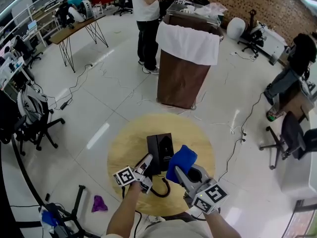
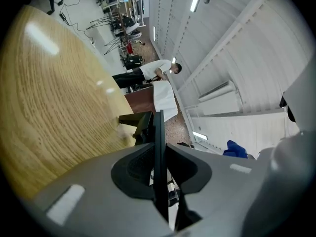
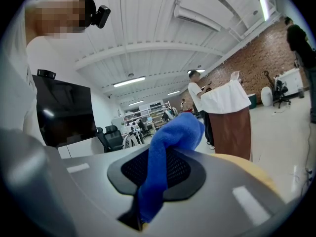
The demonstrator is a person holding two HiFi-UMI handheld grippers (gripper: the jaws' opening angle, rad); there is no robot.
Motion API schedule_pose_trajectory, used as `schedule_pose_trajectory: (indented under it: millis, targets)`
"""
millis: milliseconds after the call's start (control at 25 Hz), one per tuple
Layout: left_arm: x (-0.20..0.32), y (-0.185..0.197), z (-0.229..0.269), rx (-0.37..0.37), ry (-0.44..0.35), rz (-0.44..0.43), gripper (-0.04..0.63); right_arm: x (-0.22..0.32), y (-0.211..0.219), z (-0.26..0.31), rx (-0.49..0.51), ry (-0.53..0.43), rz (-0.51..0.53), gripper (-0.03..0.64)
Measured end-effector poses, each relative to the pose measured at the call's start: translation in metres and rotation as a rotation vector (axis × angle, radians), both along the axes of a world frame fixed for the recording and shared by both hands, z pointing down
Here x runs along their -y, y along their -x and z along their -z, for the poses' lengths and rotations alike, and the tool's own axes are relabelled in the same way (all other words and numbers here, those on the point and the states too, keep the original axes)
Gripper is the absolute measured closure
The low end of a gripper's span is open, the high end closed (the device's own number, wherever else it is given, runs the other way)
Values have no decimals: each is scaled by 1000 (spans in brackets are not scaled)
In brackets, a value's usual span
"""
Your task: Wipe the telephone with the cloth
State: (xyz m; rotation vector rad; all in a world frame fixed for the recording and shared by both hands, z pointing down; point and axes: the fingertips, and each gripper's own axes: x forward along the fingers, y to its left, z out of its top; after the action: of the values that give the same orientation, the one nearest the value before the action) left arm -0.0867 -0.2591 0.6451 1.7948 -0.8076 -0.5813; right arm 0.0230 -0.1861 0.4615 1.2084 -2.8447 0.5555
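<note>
Right gripper point(image 1: 178, 174) holds the blue cloth point(image 1: 182, 160) tight, just beside the telephone point(image 1: 161, 150). Left gripper point(image 1: 147, 163) pinches a thin black edge, the phone's, I think. The telephone sits mid-table point(image 1: 124, 143), black and boxy, its cord point(image 1: 161, 188) looping near me. I think wiping has not started yet.

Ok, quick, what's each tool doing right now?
Left tool: closed on a thin black edge, apparently of the telephone.
Right tool: closed on the blue cloth.
</note>
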Motion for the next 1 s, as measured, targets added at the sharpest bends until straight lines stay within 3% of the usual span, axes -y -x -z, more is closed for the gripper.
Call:
schedule_pose_trajectory:
  millis: [360, 640, 1000]
  targets:
    - [5, -6, -3, 23, -13, 22, 532, 7, 3, -5, 7, 31, 5, 555]
    - [8, -7, -9, 173, 50, 24, 522, 9, 2, -5, 26, 50, 9, 555]
    - [5, 0, -13, 248, 52, 6, 508, 3, 4, -8, 34, 61, 16, 555]
